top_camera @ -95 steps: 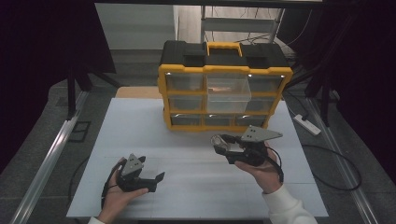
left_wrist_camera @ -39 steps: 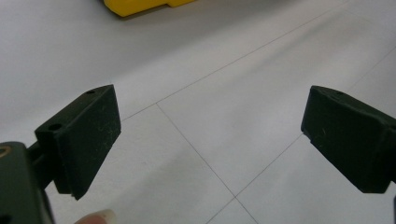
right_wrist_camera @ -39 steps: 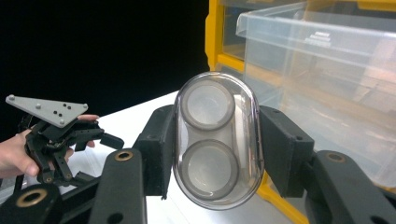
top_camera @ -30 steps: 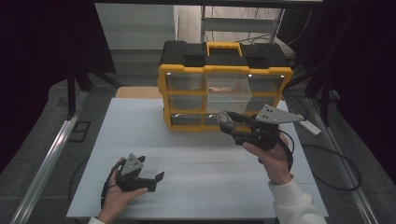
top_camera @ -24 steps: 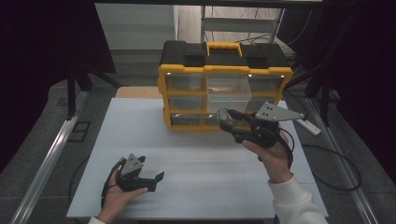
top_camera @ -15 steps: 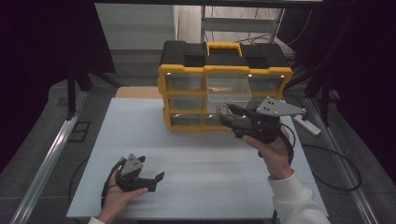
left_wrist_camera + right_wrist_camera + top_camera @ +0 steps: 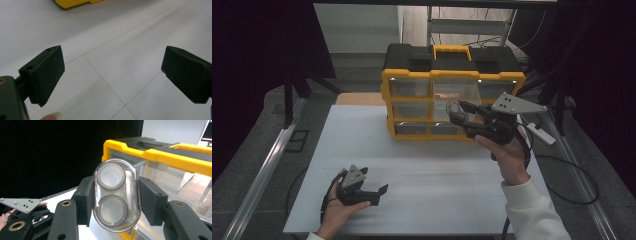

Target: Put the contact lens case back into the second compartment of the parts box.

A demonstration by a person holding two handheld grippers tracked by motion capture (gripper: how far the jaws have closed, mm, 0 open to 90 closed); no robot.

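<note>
My right gripper (image 7: 458, 116) (image 7: 115, 197) is shut on a clear oval plastic case (image 7: 115, 195) (image 7: 456, 109) that shows two round rings inside. I hold it raised in front of the yellow and black drawer organizer (image 7: 452, 90) (image 7: 175, 157), level with its middle row of clear drawers. My left gripper (image 7: 379, 192) (image 7: 112, 75) rests low over the white table (image 7: 432, 175) near the front left, its jaws open with nothing between them. A hand grips each tool.
The organizer stands at the table's far edge with several clear drawers. A white power strip (image 7: 539, 132) lies at the right edge behind my right hand. Metal rails run along both sides of the table. A tan board (image 7: 359, 99) lies left of the organizer.
My right gripper has risen with the clear case, from the organizer's bottom row up to its middle row. The left gripper has stayed in place.
</note>
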